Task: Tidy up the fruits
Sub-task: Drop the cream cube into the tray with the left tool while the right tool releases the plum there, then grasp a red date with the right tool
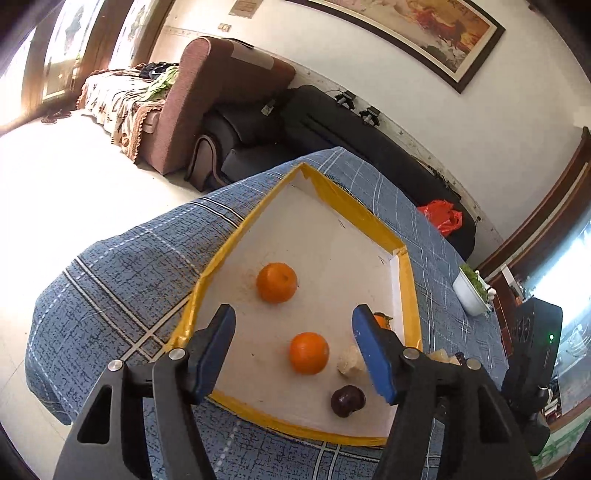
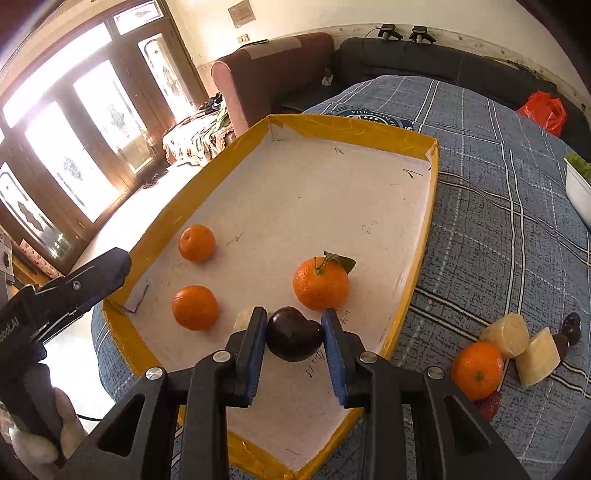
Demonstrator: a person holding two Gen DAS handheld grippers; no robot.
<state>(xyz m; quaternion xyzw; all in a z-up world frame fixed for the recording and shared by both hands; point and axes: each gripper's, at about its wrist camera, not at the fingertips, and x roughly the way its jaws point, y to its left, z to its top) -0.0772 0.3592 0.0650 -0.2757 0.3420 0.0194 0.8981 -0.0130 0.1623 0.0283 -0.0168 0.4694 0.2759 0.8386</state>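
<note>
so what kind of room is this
Most likely a home living room: a reddish-brown sofa and a dark sofa line the wall, a large framed painting hangs above, and glass-panelled wooden doors let in daylight.

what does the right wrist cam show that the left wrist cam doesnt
Only the right wrist view shows the right claw closed around the dark plum, the leafy orange in full, and the fruit pile waiting on the cloth beside the tray.

Only the left wrist view shows the left claw open and empty above the tray, and the framed painting on the wall.

Both show the yellow-rimmed tray, two plain oranges in it, the pale chunk and the red bag.
</note>
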